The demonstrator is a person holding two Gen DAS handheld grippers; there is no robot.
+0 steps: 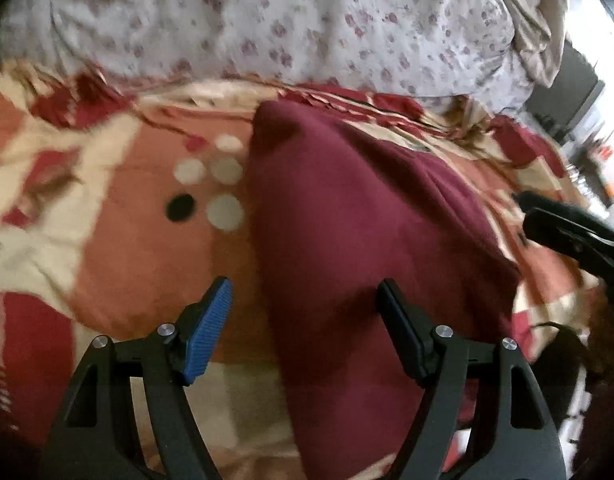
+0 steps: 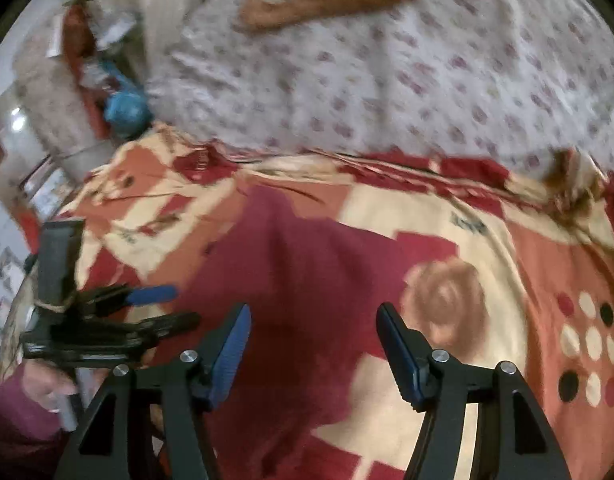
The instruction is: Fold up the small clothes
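Maroon garment (image 1: 367, 216) spread on a patterned bedspread (image 1: 119, 220), long axis running from near to far in the left wrist view and leaning a little to the left at the far end. Far end narrow and rounded, close to the edge of a floral sheet (image 1: 307, 28); near end wider, cut off by the bottom of the picture. Folded or single layer: impossible to tell, with both views blurred.

Left gripper (image 1: 305, 332) with jaws wide apart, holding nothing. Left finger (image 1: 207, 332) over bare bedspread just beside the garment's left edge, right finger over the maroon cloth itself. Touching the cloth or hovering: not clear.

Right gripper (image 2: 313, 352) likewise spread open and empty, above the near part of the garment (image 2: 307, 280), with the cloth between and beyond its fingers. In the left wrist view, only a dark part of it at the right edge, near the garment's right side. Lower left of the right wrist view partly hidden by the other gripper and a hand (image 2: 47, 388), half cut off.
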